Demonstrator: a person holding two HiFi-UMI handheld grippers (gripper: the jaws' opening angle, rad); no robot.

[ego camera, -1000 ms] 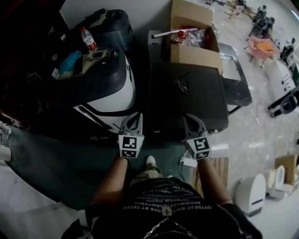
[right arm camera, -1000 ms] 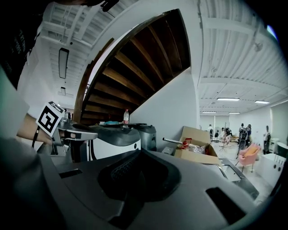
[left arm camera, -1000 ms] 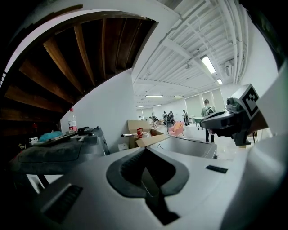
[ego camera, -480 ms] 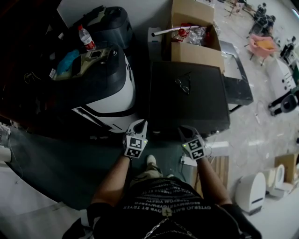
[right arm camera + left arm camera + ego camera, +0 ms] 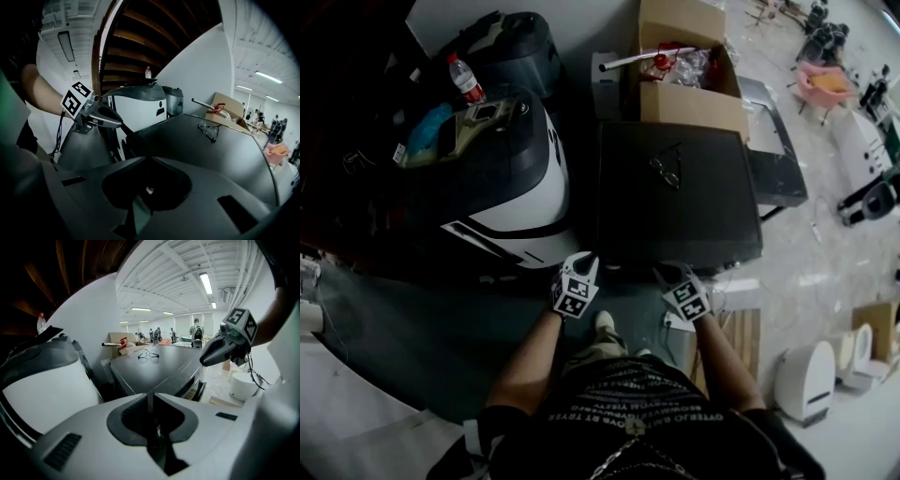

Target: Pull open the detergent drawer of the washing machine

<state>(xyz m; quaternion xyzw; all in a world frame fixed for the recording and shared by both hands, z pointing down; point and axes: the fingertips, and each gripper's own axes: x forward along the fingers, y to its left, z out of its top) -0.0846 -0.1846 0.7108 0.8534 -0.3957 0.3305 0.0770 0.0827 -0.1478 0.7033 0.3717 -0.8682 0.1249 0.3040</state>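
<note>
Both hand-held grippers have their jaws pressed together with nothing between them: the left hand-held gripper [image 5: 150, 398] shows only a thin seam where its two jaws meet, and the right hand-held gripper [image 5: 146, 161] shows the same. In the head view the left hand-held gripper [image 5: 584, 259] and the right hand-held gripper [image 5: 665, 271] sit near each other, tips pointing away from the person. Just ahead of both is the near edge of the dark-topped washing machine [image 5: 675, 202]. The left one is by its near left corner and the right one further along that edge, though contact cannot be judged. The detergent drawer cannot be made out, since the machine's front face is turned away from the head view and falls below both gripper views. Further ahead, a pair of eyeglasses [image 5: 664, 171] lies on the machine's top, and beyond that stands an open cardboard box [image 5: 689, 98]. To the left of the left hand-held gripper is a white-and-black appliance [image 5: 520, 183], with a water bottle [image 5: 465, 81] well beyond it. A shoe [image 5: 603, 323] shows just behind the two.
</note>
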